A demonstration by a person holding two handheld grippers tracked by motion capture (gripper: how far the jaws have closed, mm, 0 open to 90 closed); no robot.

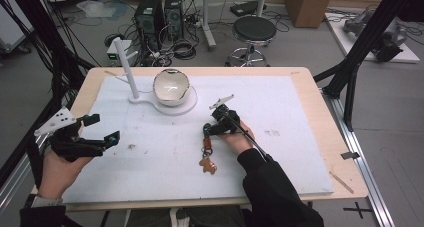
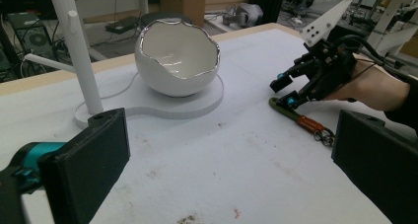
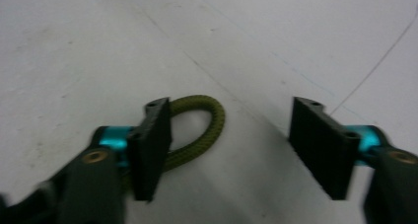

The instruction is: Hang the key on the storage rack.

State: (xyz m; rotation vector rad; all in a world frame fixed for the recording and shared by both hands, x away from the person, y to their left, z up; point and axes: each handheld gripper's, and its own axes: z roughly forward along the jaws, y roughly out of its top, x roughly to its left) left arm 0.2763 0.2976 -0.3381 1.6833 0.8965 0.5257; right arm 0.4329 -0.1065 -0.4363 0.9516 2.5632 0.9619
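Observation:
A keychain lies on the white mat (image 1: 280,112) near the middle: a green cord loop (image 1: 206,130), an orange piece (image 1: 205,146) and a brown charm (image 1: 208,165). My right gripper (image 1: 207,128) is low over the loop's end. In the right gripper view the green cord loop (image 3: 207,120) lies between the jaws, next to the left pad (image 3: 153,140), with a wide gap to the other pad; the right gripper (image 3: 231,105) is open. From the left gripper view, the right gripper (image 2: 285,90) sits over the cord (image 2: 283,109). My left gripper (image 1: 103,128) hovers open at the left, holding nothing.
A white eggshell-shaped bowl (image 1: 171,86) sits on a round white base (image 1: 187,107) at the back, beside a white post with pegs (image 1: 127,69). Beyond the wooden table edge (image 1: 200,71) stand a stool (image 1: 254,31), computer towers (image 1: 150,14) and cables.

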